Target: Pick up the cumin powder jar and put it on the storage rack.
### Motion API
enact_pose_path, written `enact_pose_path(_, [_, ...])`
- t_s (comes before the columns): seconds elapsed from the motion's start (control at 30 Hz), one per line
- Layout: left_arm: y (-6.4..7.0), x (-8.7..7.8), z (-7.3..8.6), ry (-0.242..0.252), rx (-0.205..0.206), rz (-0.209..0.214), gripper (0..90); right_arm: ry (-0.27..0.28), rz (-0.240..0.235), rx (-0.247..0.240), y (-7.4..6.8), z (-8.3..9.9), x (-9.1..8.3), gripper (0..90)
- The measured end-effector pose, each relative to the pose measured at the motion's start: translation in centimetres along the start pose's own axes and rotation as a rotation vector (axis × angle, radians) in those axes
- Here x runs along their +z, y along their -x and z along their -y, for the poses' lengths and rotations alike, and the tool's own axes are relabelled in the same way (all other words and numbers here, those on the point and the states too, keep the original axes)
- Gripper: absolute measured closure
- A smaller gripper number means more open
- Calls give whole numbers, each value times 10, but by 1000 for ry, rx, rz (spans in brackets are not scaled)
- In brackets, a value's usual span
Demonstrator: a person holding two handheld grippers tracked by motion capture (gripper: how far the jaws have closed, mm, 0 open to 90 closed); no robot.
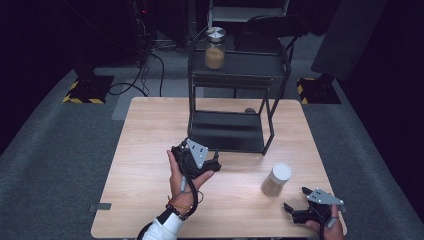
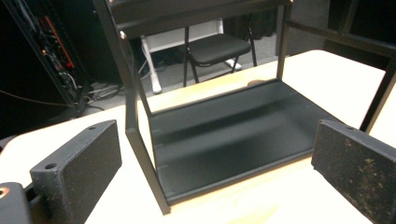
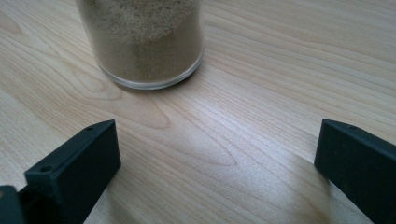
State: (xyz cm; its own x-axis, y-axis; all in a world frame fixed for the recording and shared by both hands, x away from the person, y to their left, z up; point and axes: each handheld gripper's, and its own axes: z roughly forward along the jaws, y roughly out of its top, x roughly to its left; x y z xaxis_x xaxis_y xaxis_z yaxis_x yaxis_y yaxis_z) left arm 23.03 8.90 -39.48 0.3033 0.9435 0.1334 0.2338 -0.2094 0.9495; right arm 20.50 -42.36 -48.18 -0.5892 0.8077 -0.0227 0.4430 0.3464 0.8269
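Tan-filled jar [image 1: 276,180], black rack [image 1: 231,100]

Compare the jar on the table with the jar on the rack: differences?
The table jar has a white lid; the rack jar has a metal one. The table jar stands low on the table by the right gripper; the rack jar sits on the rack top shelf. Both are clear, upright, holding tan grains.

Left gripper [image 1: 216,162]: held in the left hand [image 1: 184,176], palm up, wrist bent back, forearm rising from the lower edge; grey plate on top; jaws wide apart, nothing between them, pads [image 2: 88,168] facing inward. A beaded band sits on the wrist, a white sleeve below it.

Right gripper [image 1: 290,209]: held low in the right hand [image 1: 331,228], grey plate on top; jaws spread wide, empty, pointing left and slightly forward.
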Motion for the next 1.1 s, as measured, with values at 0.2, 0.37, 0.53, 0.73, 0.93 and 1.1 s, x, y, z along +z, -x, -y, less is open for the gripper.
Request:
enact_pose_path(0.2, [0,3,18,-31,-15,2,12,0,1,-1,0,0,0,0])
enact_pose_path(0.37, [4,5,33,-56,-8,-4,9,0,0,-1,0,0,0,0])
enact_pose_path(0.53, [4,8,44,-95,-12,24,11,1,5,0,-1,0,0,0])
enact_pose_path(0.73, [4,10,55,-128,-21,30,12,2,6,-2,-1,0,0,0])
enact_pose_path(0.93, [2,9,68,-158,-32,33,12,3,7,-4,-1,1,0,0])
enact_pose_path(1.1, [4,10,75,-189,-22,38,12,3,7,-4,-2,1,0,0])
